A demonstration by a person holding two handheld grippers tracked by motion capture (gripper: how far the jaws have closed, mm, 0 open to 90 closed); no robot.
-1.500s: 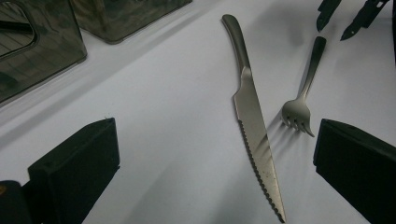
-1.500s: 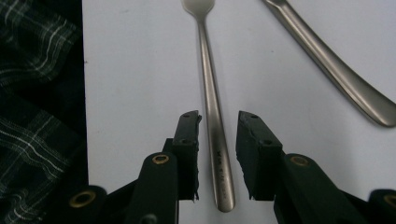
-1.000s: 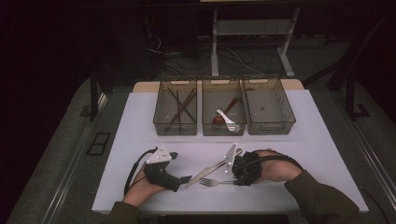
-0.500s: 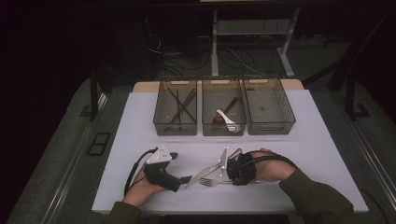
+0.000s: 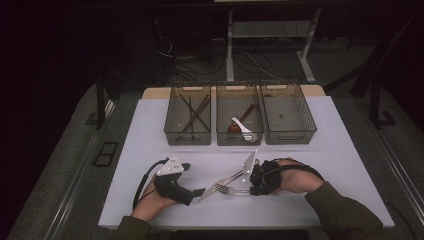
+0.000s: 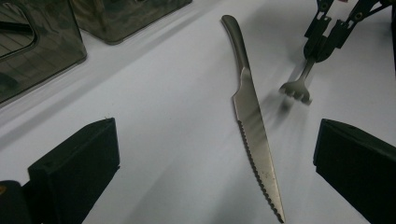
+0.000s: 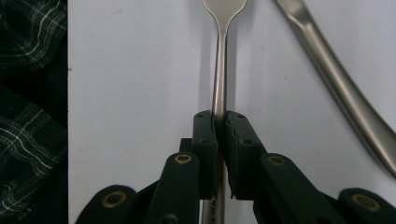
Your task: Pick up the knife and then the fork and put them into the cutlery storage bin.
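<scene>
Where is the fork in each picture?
High view: the fork lies low in the middle, on the white table, its handle in the right gripper.
Left gripper view: upper right, tines toward the camera, handle pinched by the far gripper.
Right gripper view: top middle, its handle running down between the shut jaws.
Shared landmark: the knife lying right beside the fork.

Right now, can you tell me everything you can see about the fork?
The fork looks like shiny silvery metal, with a slim straight handle widening to a head with short tines. It lies low over the white table, its tines towards the left gripper. The right gripper has its two black jaws clamped on the handle, partway along. A knife lies close beside it, not touching.
</scene>
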